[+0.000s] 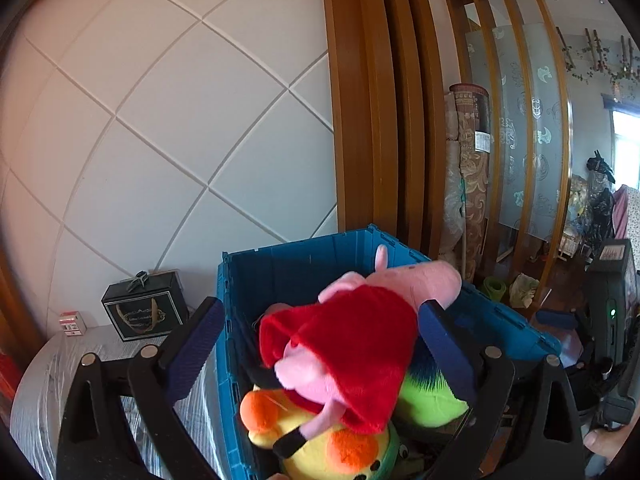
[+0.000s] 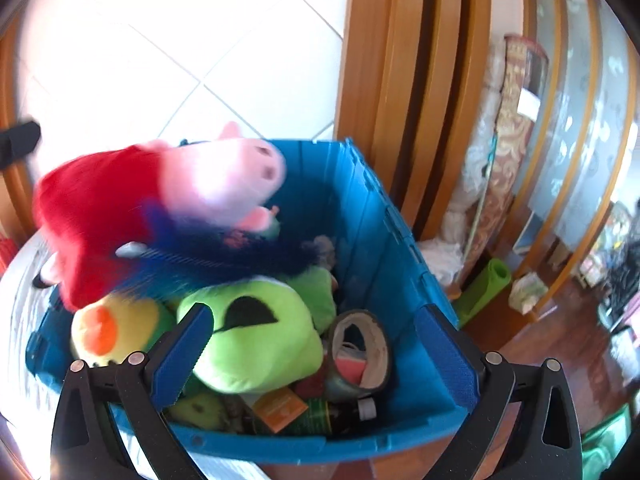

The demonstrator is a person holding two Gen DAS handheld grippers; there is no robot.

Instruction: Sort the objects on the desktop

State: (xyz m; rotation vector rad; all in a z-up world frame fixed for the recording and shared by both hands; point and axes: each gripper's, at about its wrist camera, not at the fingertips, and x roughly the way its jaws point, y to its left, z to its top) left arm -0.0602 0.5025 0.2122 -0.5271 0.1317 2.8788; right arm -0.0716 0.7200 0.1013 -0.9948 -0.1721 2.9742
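Note:
A pink pig plush in a red dress lies on top of the toys in the blue plastic bin. My left gripper is open. Its blue pads stand either side of the pig, the left one clear of it and the right one at the dress's edge. In the right wrist view the pig is blurred over the bin's far left corner. My right gripper hangs open above the bin, over a green plush. Nothing is gripped. A yellow and orange plush lies under the pig.
The bin also holds a tape roll, an orange packet and a dark blue furry toy. A black gift box and a small red box sit on the grey tabletop. A wooden frame rises behind.

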